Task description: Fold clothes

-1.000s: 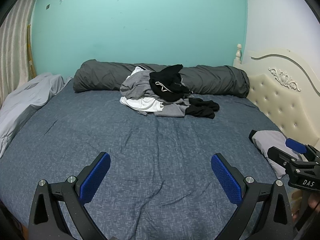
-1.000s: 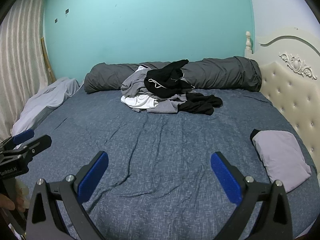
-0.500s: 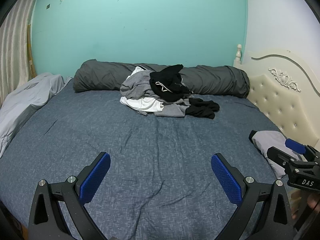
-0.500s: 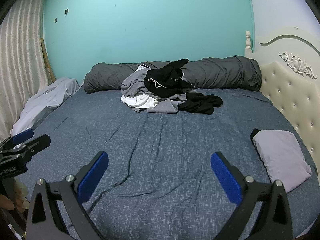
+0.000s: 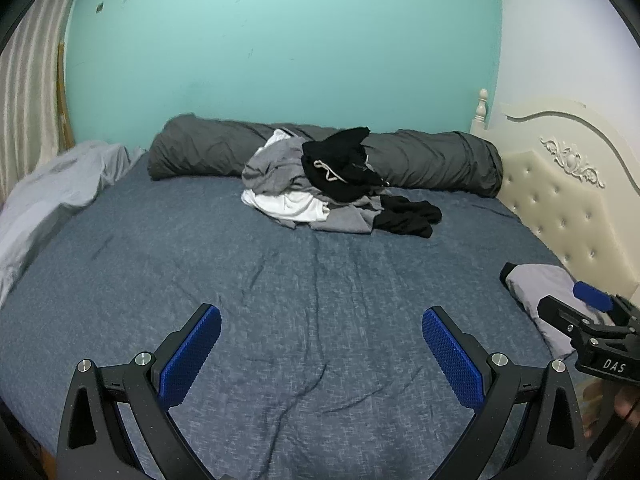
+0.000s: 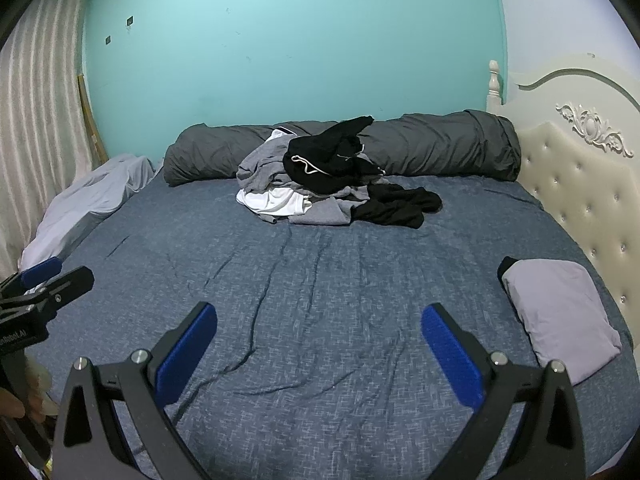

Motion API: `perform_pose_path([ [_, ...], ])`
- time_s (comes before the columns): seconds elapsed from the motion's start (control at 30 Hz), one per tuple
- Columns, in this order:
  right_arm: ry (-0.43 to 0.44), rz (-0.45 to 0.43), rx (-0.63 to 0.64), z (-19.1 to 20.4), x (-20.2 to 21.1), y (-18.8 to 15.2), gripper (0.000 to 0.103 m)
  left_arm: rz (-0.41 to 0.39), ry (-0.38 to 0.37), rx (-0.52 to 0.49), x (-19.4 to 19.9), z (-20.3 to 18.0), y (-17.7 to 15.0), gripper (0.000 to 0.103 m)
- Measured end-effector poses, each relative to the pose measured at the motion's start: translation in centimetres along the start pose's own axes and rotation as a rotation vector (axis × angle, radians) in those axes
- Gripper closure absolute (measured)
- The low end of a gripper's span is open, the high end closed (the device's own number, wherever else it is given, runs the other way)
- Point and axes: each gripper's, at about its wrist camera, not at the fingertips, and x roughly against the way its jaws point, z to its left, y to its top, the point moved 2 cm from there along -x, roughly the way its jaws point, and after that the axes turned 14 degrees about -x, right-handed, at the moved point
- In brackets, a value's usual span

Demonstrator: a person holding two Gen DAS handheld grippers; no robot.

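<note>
Claws, left claw (image 5: 321, 354) and right claw (image 6: 319, 350), both spread and empty over the bed's (image 6: 320, 280) near edge; clothes pile (image 6: 324, 176) at far edge.

I'm in a home bedroom. Bed (image 6: 320, 300) with a blue-grey sheet fills my view; cream tufted headboard (image 6: 580, 184) with carved trim on the right, rolled dark grey duvet (image 6: 440, 148) along the teal wall (image 6: 296, 48). Striped curtain (image 6: 36, 128) at left. Loose clothes pile (image 6: 320, 176) mid-bed, one folded grey garment (image 6: 560, 312) near the headboard. Domestic, not lab or shop.
</note>
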Motion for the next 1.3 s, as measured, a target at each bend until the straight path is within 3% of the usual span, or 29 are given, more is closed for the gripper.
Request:
perform_pose_path([
  [0.27, 0.002, 0.023, -0.01, -1.9, -3.6, 0.1, 0.0, 0.03, 0.015, 0.028, -4.7, 0.7, -0.3, 0.0],
  [0.43, 0.008, 0.014, 0.006, -3.1, -8.0, 1.1, 0.0, 0.045, 0.05, 0.057, -10.5, 1.8, 0.1, 0.0],
  [0.8, 0.035, 0.05, 0.037, -3.8, -26.1, 6.9, 0.001, 0.044, 0.103, 0.07, -27.8, 5.6, 3.5, 0.0],
  [0.97, 0.055, 0.041, 0.051, -2.9, -33.9, 9.8, 0.001, 0.073, 0.092, 0.095, -32.2, 7.7, 4.6, 0.0],
  [1.3, 0.082, 0.103, 0.046, 1.3, -44.4, 16.3, 0.001, 0.172, 0.09, 0.189, -38.7, 13.2, 7.4, 0.0],
])
